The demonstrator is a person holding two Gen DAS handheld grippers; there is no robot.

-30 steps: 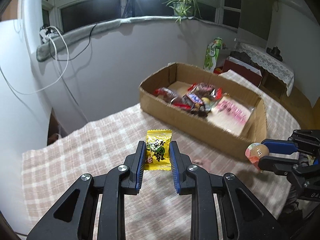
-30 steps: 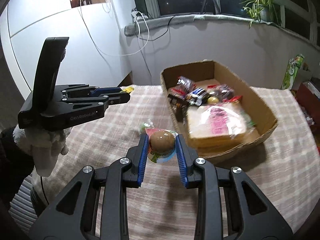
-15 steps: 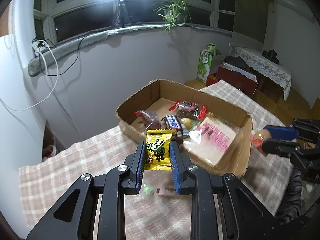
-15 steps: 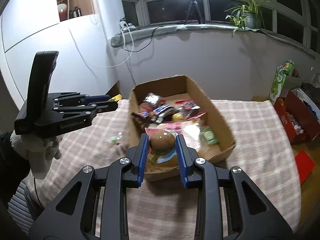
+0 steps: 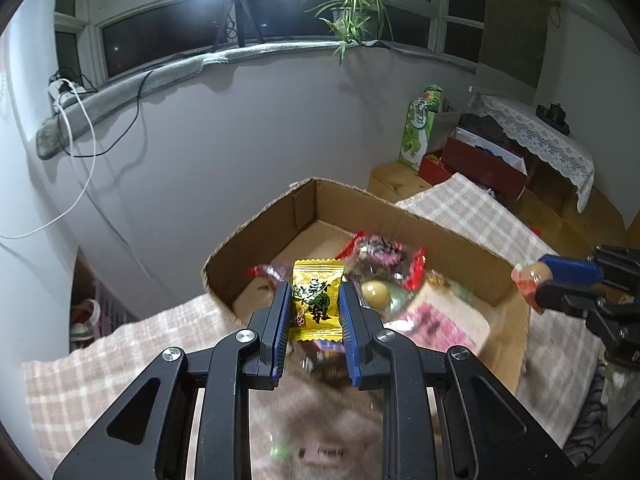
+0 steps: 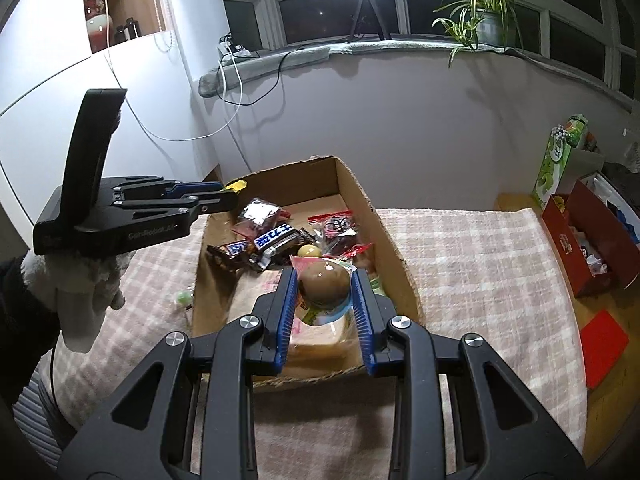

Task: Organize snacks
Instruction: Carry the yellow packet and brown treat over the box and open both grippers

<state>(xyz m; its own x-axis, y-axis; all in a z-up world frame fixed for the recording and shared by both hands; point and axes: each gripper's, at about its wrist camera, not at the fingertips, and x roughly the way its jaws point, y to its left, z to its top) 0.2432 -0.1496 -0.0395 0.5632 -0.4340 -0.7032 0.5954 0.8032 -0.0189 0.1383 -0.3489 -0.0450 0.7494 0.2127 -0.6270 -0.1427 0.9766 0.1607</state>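
L tool (image 5: 314, 308) clenched on yellow candy packet (image 5: 317, 300), packet upright btwn pads; cardboard box (image 5: 256, 236) just ahead & below tips, its near corner under the packet; R tool (image 6: 325, 296) grasping wrapped brown egg (image 6: 324, 283) btwn blue pads, hanging over box interior; bread pack (image 6: 316, 338) directly beneath; checked desk (image 6: 472, 264) to R tool's right.

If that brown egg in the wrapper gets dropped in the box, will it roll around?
Probably only a little. The egg looks round and smooth, so it could roll, but its loose wrapper should slow it. The box is crowded with snacks, which would likely stop it.
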